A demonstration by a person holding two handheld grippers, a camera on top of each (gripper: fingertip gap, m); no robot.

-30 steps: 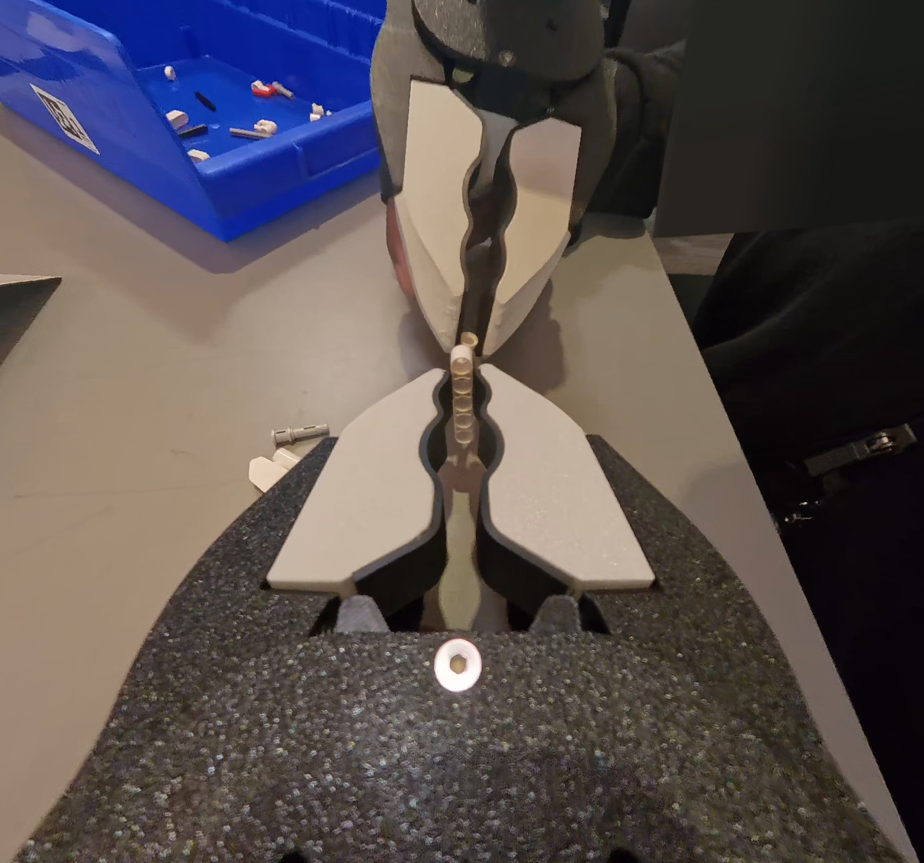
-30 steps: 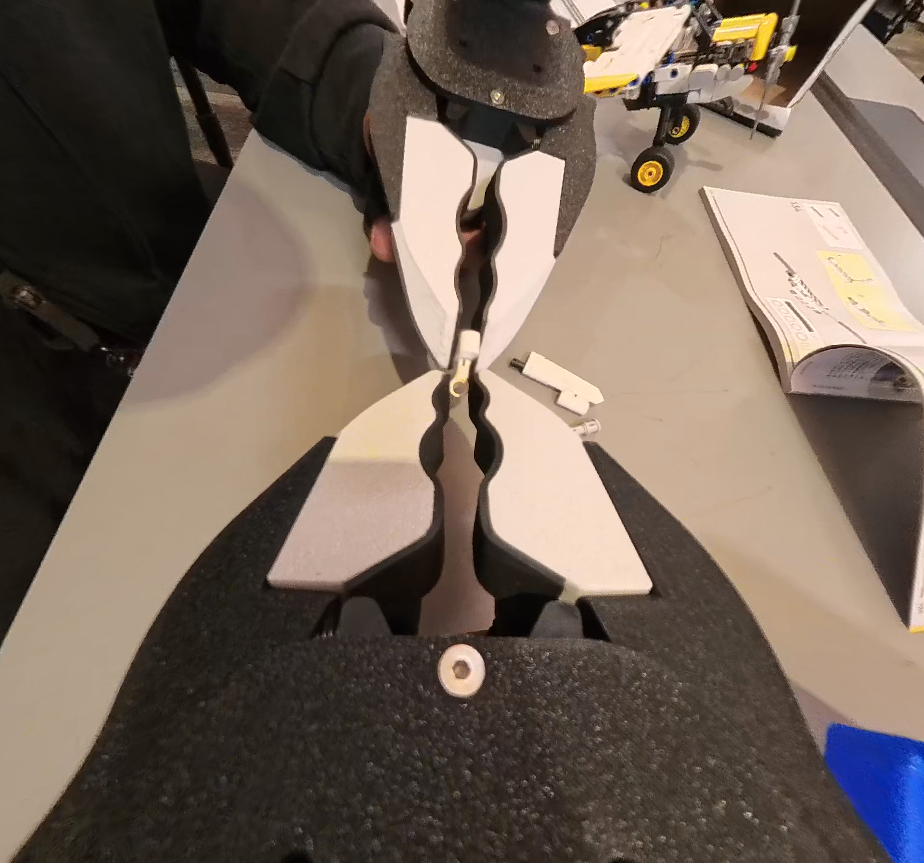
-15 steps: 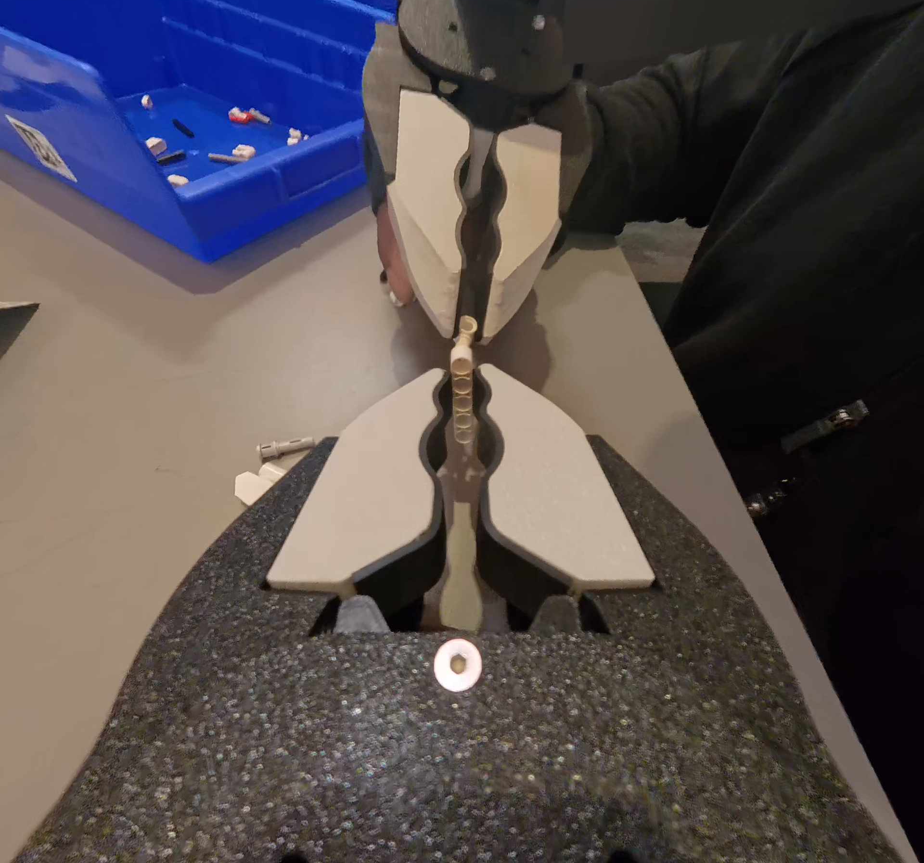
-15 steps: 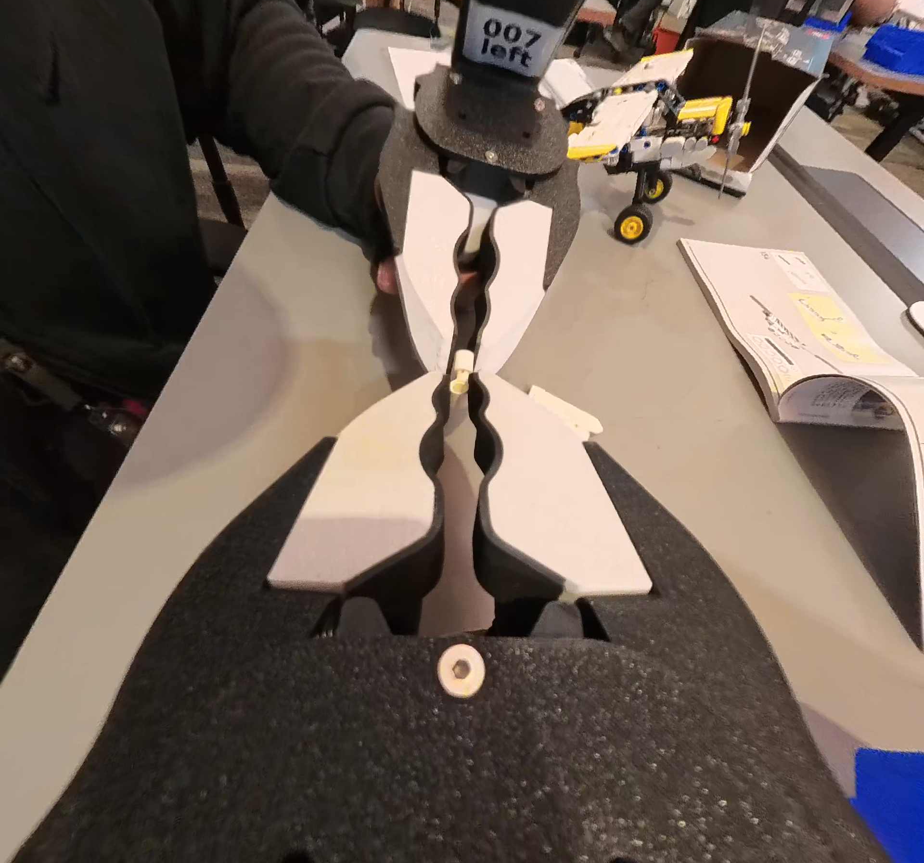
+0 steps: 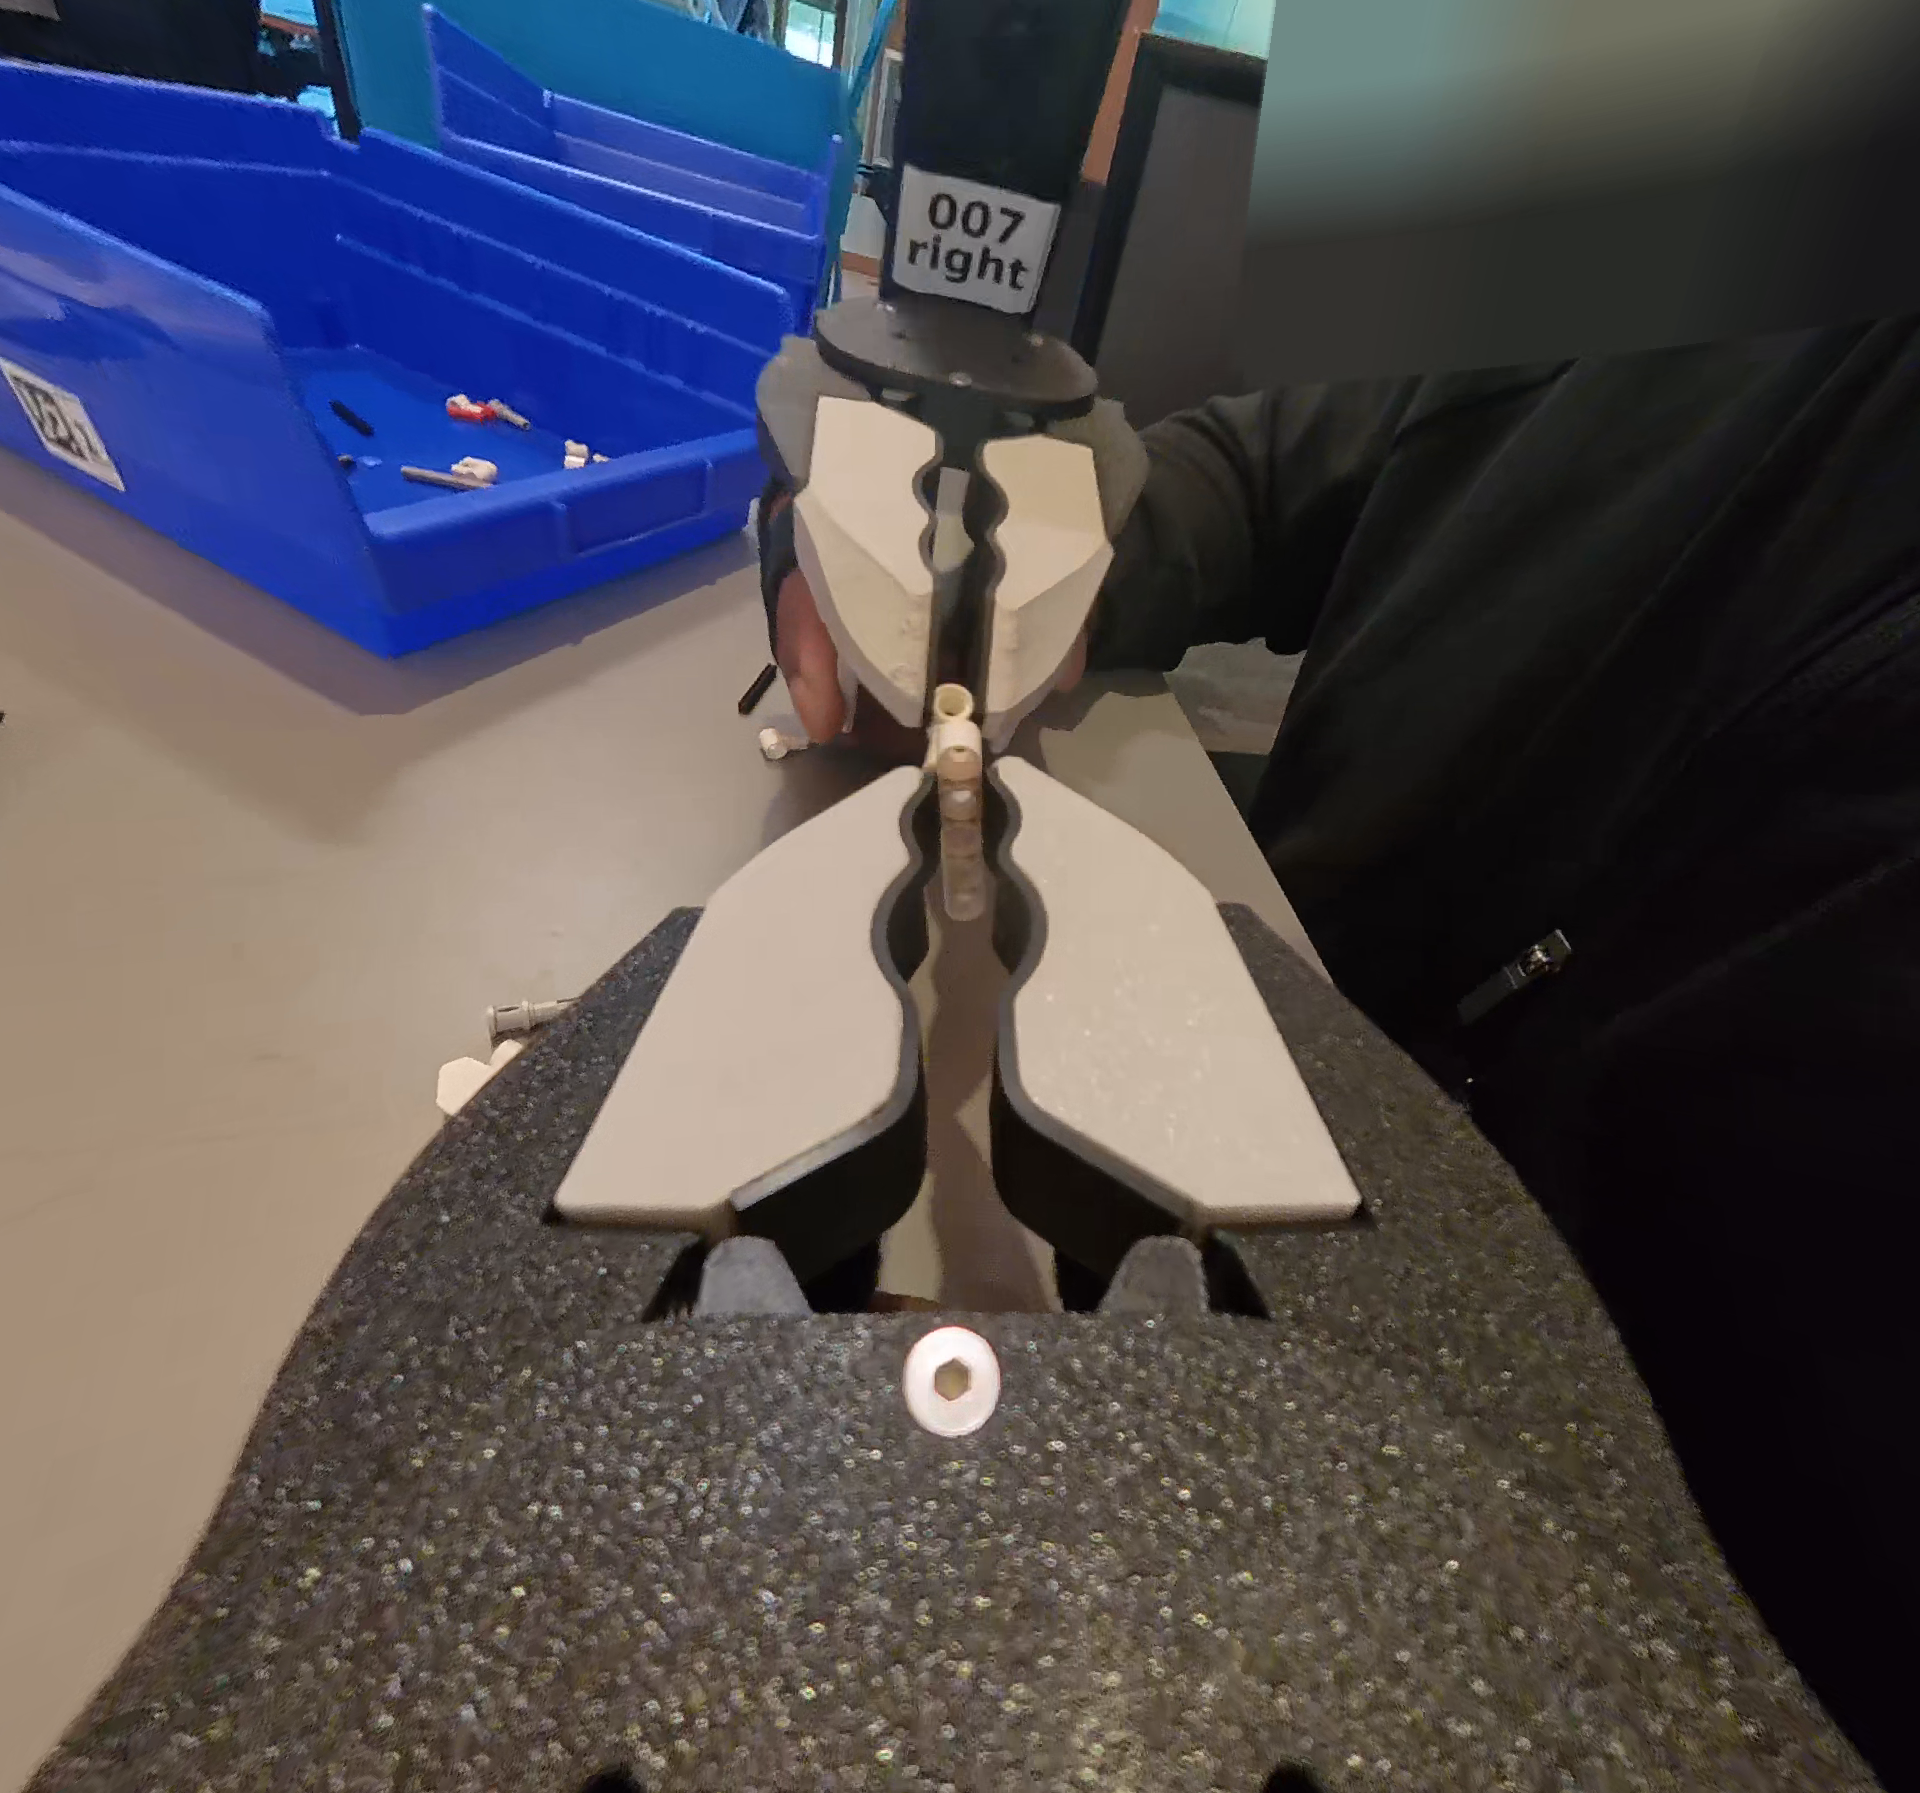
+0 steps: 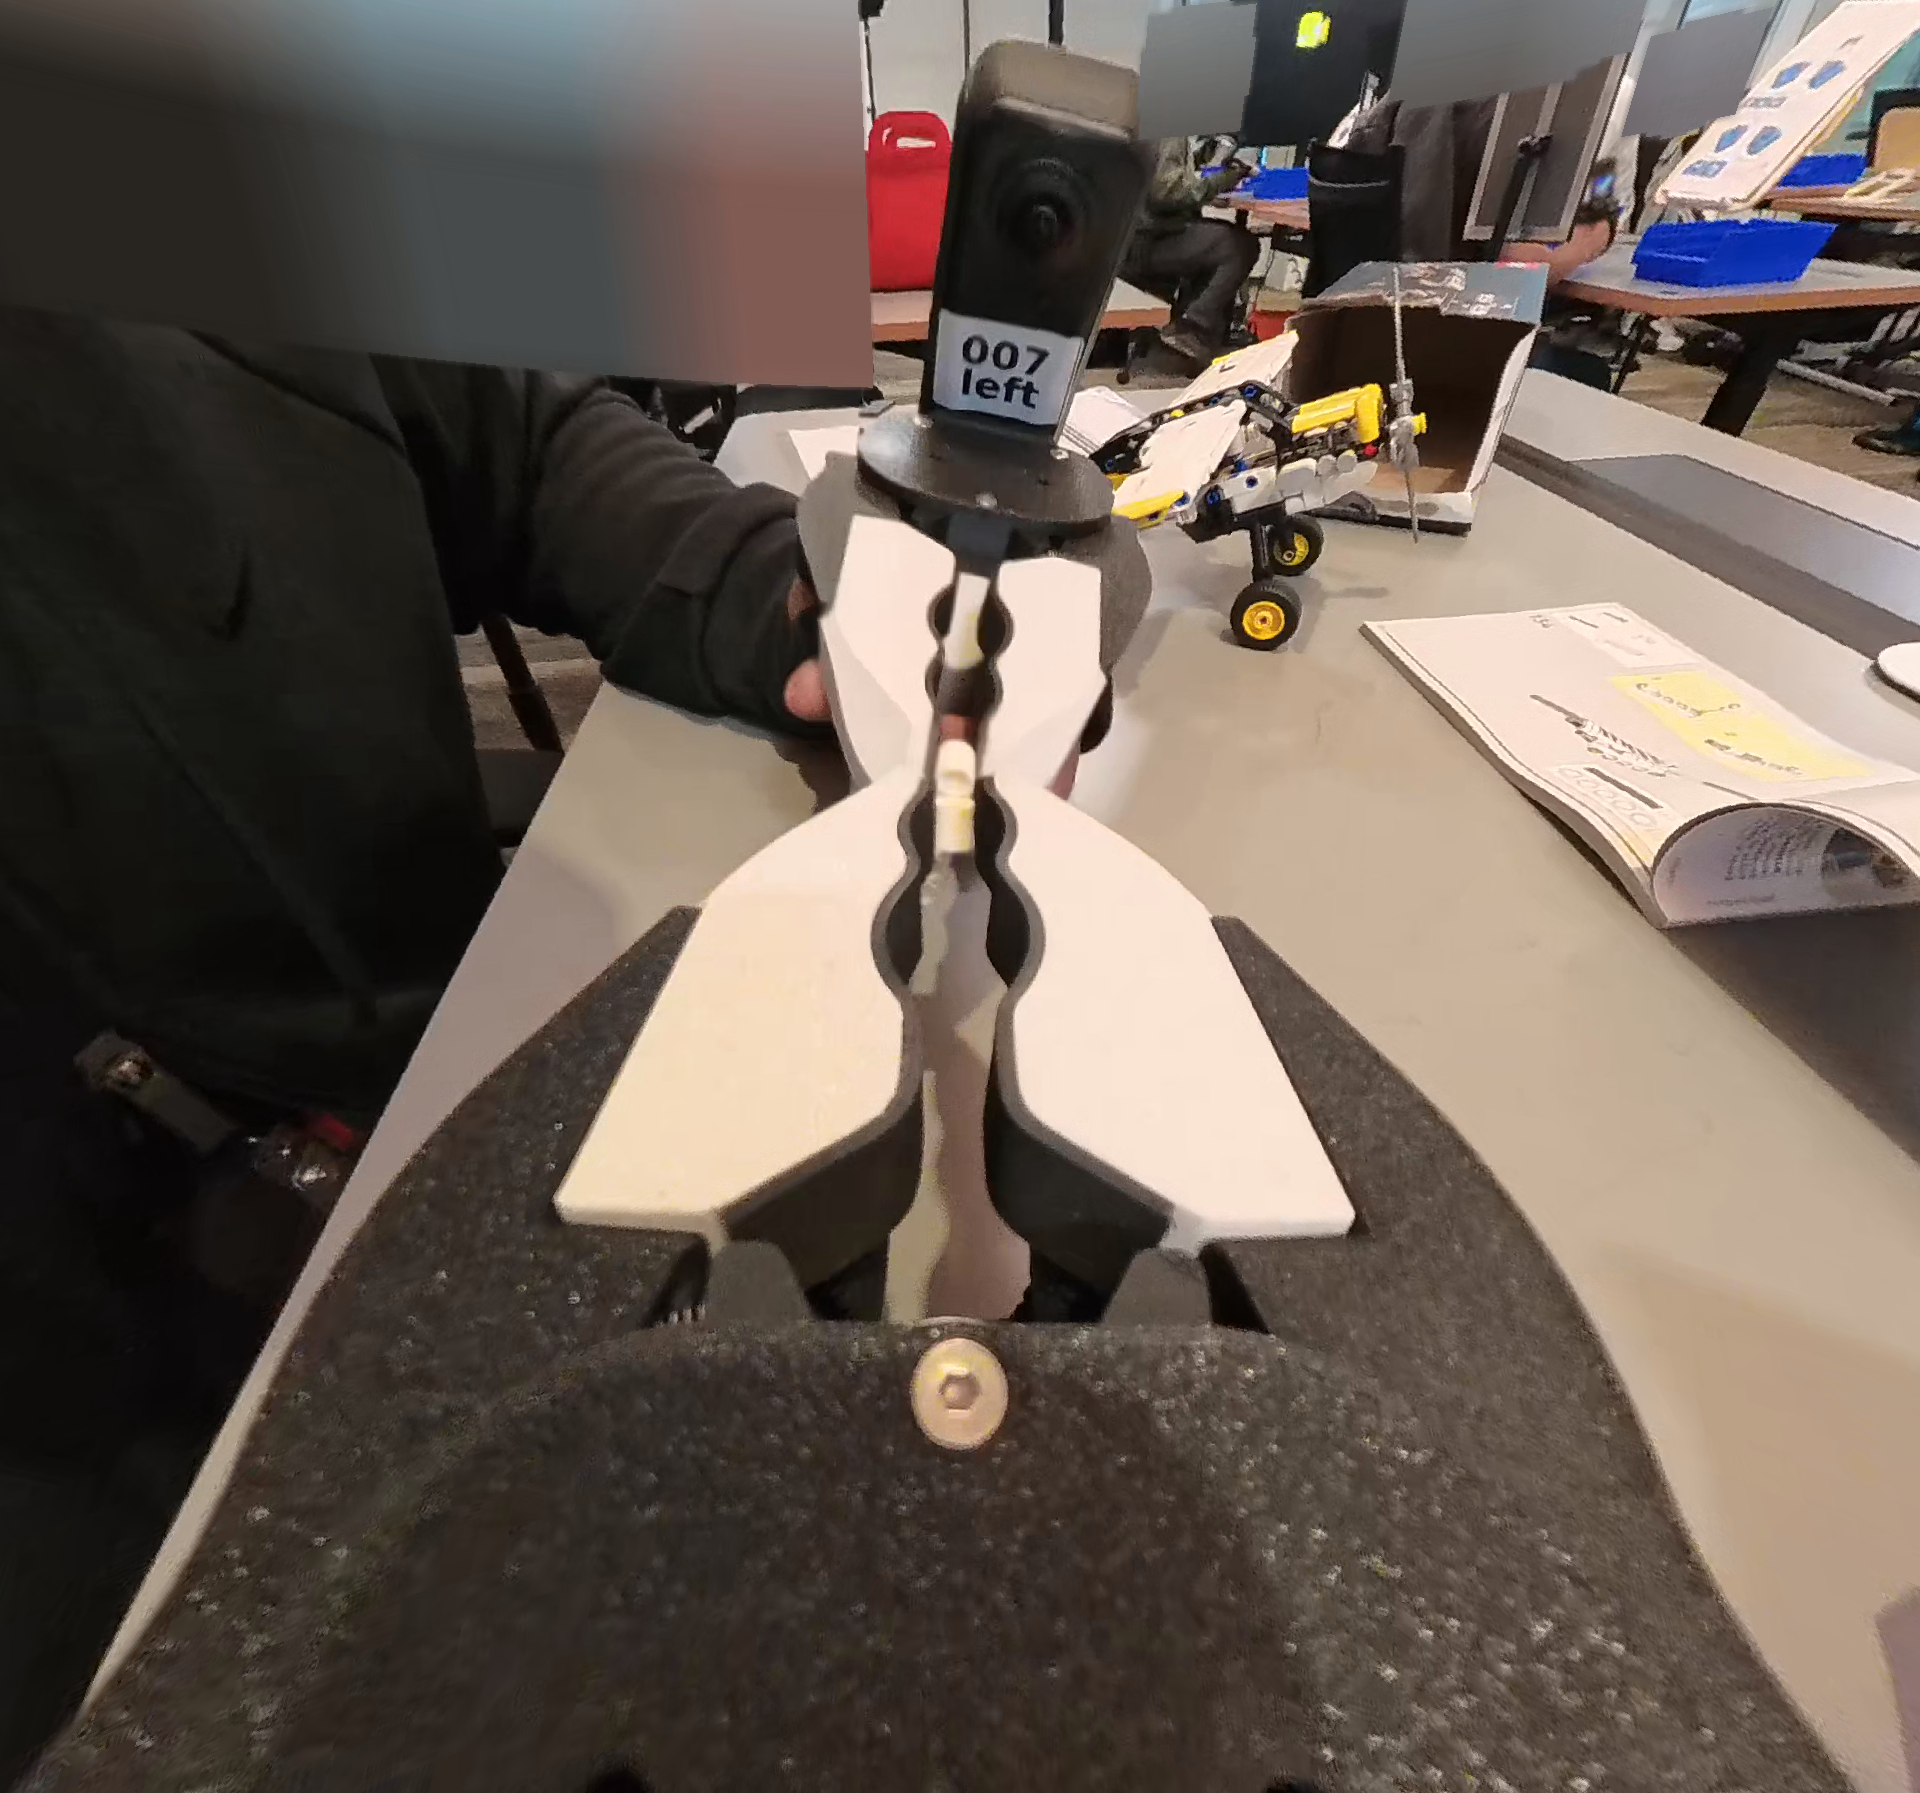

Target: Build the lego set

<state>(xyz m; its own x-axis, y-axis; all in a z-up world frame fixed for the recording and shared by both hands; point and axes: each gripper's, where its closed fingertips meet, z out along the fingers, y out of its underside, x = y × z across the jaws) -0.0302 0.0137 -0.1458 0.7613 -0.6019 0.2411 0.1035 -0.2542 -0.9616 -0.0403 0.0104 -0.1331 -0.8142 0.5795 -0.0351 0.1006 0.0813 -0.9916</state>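
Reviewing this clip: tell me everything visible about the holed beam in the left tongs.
The holed beam is a slim, pale grey plastic strip with a row of round holes along its top. It lies level, pointing straight ahead, clamped between the fingers of the left tongs and held clear above the grey table. Its rounded front end pokes past the fingertips, where a small cream connector in the right tongs meets it.

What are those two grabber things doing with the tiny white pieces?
A person holds two grippers tip to tip above a grey table. The left gripper pinches a long pale beam with holes. The right gripper pinches a small white connector piece. The two pieces meet end to end between the tips.
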